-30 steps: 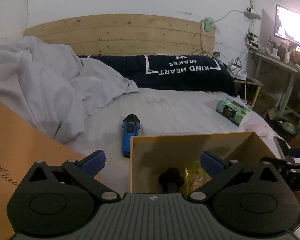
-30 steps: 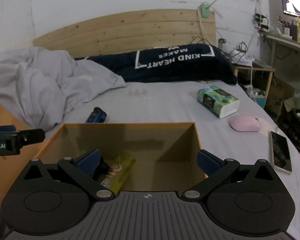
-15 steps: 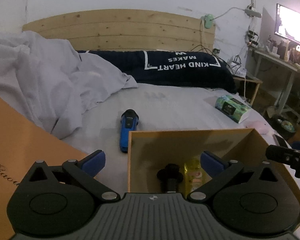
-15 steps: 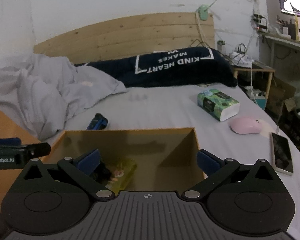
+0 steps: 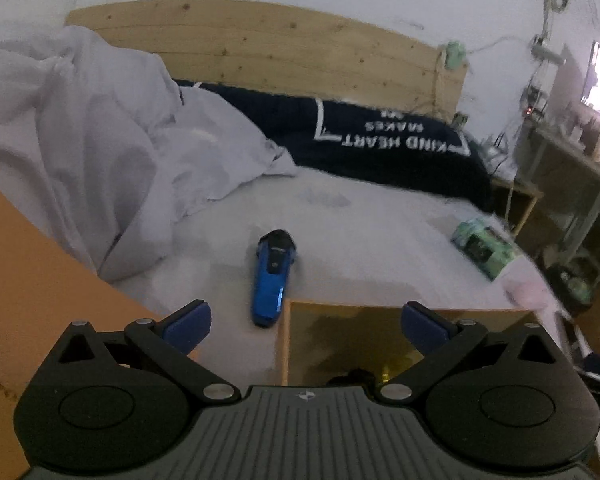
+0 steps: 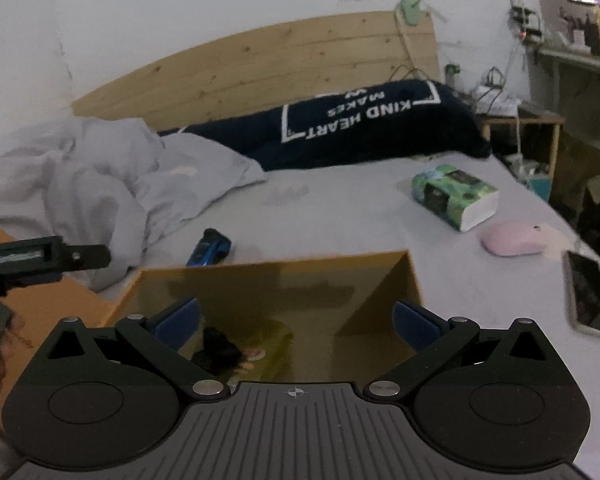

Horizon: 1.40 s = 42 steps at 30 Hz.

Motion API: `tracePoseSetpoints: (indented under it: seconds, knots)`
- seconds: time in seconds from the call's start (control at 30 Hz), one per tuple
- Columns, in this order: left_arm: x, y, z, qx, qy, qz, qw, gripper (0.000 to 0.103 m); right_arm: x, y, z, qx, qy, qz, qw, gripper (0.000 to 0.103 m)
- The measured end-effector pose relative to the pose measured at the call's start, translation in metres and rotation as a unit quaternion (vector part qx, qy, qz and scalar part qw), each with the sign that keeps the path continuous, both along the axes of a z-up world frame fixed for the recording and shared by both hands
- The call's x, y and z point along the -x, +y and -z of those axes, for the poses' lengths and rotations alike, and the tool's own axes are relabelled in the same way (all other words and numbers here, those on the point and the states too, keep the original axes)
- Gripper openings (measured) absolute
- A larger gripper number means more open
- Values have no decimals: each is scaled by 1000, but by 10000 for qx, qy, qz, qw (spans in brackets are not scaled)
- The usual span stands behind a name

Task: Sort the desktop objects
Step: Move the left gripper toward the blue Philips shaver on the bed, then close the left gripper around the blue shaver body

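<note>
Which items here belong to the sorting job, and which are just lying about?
Job: open brown cardboard box; blue electric shaver; green tissue pack; pink computer mouse; dark smartphone.
Lying about: crumpled grey duvet; navy printed pillow; wooden headboard.

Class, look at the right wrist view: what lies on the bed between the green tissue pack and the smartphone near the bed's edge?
A pink computer mouse lies between the green tissue pack and the smartphone, resting on the grey bedsheet, in the right wrist view.

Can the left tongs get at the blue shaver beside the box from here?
Probably yes: the left tongs are open, and the blue shaver lies bare on the sheet just ahead, beside the box.
</note>
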<state>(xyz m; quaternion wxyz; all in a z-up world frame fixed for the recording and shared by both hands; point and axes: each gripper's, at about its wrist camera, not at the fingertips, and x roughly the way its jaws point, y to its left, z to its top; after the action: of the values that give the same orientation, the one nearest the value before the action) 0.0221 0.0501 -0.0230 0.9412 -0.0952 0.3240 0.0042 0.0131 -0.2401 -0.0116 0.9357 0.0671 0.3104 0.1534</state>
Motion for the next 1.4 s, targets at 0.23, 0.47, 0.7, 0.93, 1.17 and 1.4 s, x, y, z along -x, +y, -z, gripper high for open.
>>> tracePoseSetpoints:
  seconds: [0.23,0.47,0.7,0.93,1.17,1.4]
  knots:
    - [-39,-2,3,30,413,-2,9991,103,-5,-6,-2,-314,96,-49,9994,103]
    - [-89,-1,10,66,843,103,9964,103,-10,-17,-2,-503,183,96,9985,103]
    - [-129,-3,24,-22,1249,166,9920,103,-16,-20,0,-568,274,107,9980,103]
    - [-154,-1,37,-224,1493,245,9882,103,-19,-17,3,-545,344,36,9979,103]
    - [-176,7,49,-254,1676,250,9852,103,-21,-13,7,-476,411,11,9980,103]
    - [-201,17,59,-217,1880,389,9812,96,-24,-10,13,-438,511,-9,9977,103]
